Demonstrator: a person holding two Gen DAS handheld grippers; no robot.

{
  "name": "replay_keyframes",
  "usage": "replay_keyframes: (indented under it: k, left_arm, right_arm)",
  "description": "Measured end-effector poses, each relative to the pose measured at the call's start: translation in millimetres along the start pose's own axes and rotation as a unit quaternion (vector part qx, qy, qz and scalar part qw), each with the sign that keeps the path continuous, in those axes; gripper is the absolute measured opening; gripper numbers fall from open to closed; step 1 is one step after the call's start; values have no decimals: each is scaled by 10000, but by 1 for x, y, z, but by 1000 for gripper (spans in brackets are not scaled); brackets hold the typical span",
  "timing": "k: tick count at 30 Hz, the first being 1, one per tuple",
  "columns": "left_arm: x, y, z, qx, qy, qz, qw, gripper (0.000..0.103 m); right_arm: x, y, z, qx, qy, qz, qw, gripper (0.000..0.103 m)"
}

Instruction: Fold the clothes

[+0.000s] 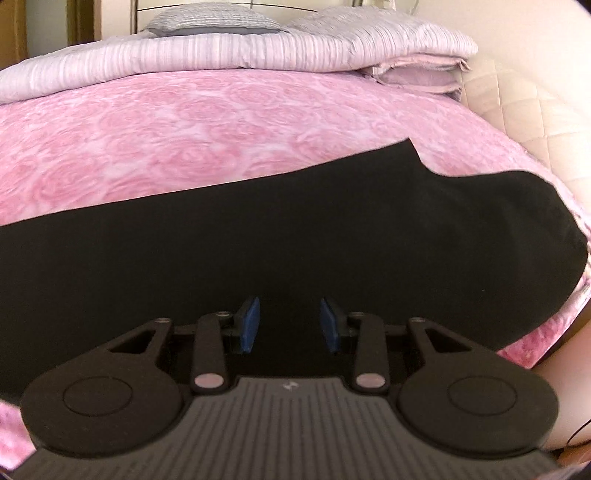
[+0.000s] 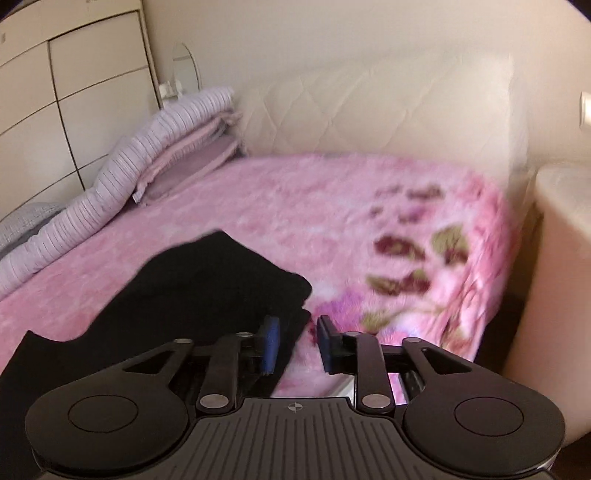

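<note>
- While the black garment [image 1: 280, 236] lies spread across the pink rose-patterned blanket [image 1: 155, 136] on the bed, it fills the middle band of the left wrist view from the left edge to the right.
- Left gripper [image 1: 290, 325], low in the frame's centre, hangs over the dark cloth with its blue pads [image 1: 251, 323] parted; nothing sits between them, and whether the tips touch the fabric cannot be told.
- Along the top of that view runs a striped lilac quilt [image 1: 221, 55], folded, with a grey pillow [image 1: 214, 24] behind it.
- From the right wrist view the garment [image 2: 207, 280] occupies the lower left, its edge bunched in a fold near the frame's centre.
- Right gripper [image 2: 295, 341] stands partly open at the garment's right edge; its left pad [image 2: 271, 341] is over the black cloth, the right one over the blanket [image 2: 332, 206], and they clasp nothing.
- A cream padded headboard [image 2: 369, 107] fills the upper right, a white wardrobe [image 2: 74, 92] the upper left.
- This view is blurred.
</note>
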State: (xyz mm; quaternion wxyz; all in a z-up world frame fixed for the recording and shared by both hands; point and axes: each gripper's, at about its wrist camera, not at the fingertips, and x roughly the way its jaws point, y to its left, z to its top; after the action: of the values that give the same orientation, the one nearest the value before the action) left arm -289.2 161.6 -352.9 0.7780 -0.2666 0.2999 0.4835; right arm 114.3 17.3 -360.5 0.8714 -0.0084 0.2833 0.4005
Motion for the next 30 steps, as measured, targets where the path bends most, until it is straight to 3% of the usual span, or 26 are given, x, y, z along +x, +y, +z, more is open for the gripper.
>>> replay_keyframes:
  k: [5,9,12,14,16,21,23,30]
  left_arm:
    - [-30,30,-13,-172,-90,252,9995,32]
    - [-53,75,-26,-554,-202,637,9962,32]
    - [-66,121,-38,-995,-262,1051,9891,33]
    - [-70,159,-47,-1464,-69,1506,9777,32]
    - [-86,195,-57,-2055,-237,1472,9672,31]
    - [-118,257,-75,-3330,-502,1432,9306,33]
    - [-127,279,-84,-3844,-637,1278,9121,34]
    - [-129,331,-117,-5615,-1006,589,8193,40]
  right_arm:
    - [-16,42,-32,-190,522,964,9938,28]
    - [-30,82,-58,-351,1030,2003,9737,28]
    - [-35,117,-76,-807,1359,1966,9677,28]
    - [-33,135,-84,-1025,1635,1709,9662,28]
    - [-35,145,-85,-997,1705,1777,9641,28]
    - [-39,167,-81,-644,1855,2200,9555,28]
    - [-39,177,-83,-552,1965,2264,9524,28]
    - [-35,194,-94,-500,2235,2311,9456,28]
